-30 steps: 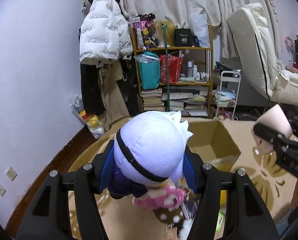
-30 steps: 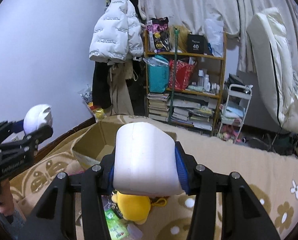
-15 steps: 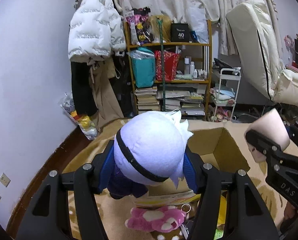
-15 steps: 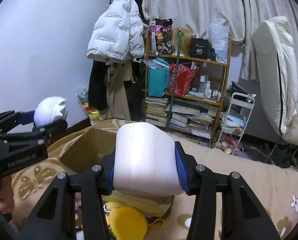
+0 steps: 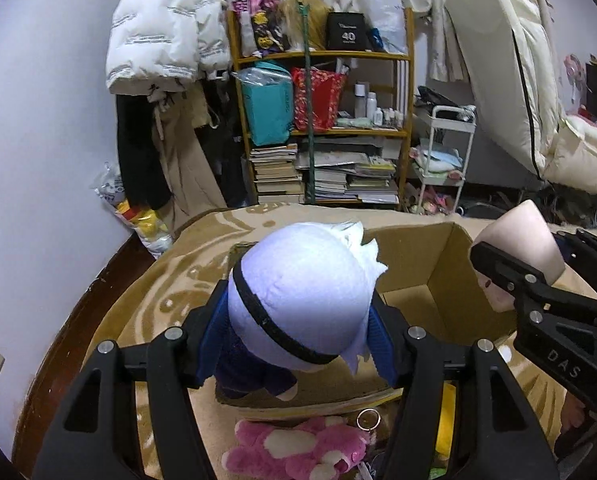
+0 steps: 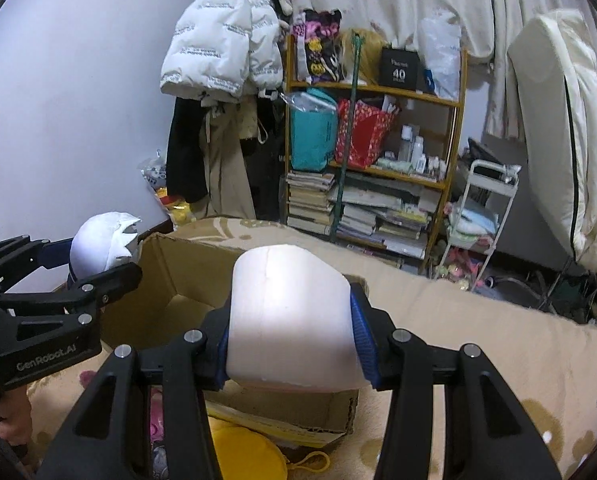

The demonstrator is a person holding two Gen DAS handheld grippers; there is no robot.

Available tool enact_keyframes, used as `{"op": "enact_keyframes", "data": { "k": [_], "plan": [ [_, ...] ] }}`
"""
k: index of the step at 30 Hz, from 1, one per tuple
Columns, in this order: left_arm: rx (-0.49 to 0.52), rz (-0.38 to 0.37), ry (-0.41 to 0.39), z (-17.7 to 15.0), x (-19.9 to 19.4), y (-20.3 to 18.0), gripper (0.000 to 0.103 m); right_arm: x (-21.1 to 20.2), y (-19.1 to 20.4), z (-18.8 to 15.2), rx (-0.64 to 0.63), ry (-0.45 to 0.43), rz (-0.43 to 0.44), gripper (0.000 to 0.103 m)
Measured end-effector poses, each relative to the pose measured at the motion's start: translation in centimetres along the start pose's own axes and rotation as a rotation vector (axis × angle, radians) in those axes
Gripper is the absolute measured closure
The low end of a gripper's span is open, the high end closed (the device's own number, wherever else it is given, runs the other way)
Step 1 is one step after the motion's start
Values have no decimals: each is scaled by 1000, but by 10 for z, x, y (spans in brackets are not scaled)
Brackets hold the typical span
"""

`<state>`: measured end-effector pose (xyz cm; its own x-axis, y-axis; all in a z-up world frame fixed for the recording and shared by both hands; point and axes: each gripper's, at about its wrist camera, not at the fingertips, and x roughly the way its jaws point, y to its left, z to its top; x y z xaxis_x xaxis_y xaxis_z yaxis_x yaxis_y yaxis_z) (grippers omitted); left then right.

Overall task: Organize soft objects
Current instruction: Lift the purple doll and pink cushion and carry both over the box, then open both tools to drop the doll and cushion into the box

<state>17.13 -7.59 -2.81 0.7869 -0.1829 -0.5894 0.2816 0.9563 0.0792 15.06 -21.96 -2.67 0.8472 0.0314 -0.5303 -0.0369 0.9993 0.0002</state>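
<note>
Left tool (image 5: 298, 344) is clamped on a plush doll (image 5: 302, 296), right tool (image 6: 290, 340) on a pale cushion (image 6: 294, 316); both should be lowered well inside the cardboard box (image 5: 430, 280) before letting go.

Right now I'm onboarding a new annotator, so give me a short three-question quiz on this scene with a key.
1. True or false: the left gripper is shut on a white-haired plush doll.
2. What does the right gripper hold? A) a pale pink soft block B) a folded towel C) a red bag
3. Name the soft toy lying on the beige blanket in front of the cardboard box, below the left gripper.

Key
1. True; the pads press on both of its sides.
2. A, the pale pink soft block.
3. The pink plush toy.
</note>
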Motion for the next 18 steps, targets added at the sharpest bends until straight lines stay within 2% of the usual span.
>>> {"op": "enact_keyframes", "data": {
  "k": [9,12,18],
  "plan": [
    [44,-5,1,-5,11,-9,40,21,-19,-16,87,57,67,49],
    [34,-38,-6,-3,10,-9,38,22,-23,-18,99,52,84,47],
    [-7,-38,43,-5,19,-6,37,26,-23,-20,105,78,111,42]
  ]
}}
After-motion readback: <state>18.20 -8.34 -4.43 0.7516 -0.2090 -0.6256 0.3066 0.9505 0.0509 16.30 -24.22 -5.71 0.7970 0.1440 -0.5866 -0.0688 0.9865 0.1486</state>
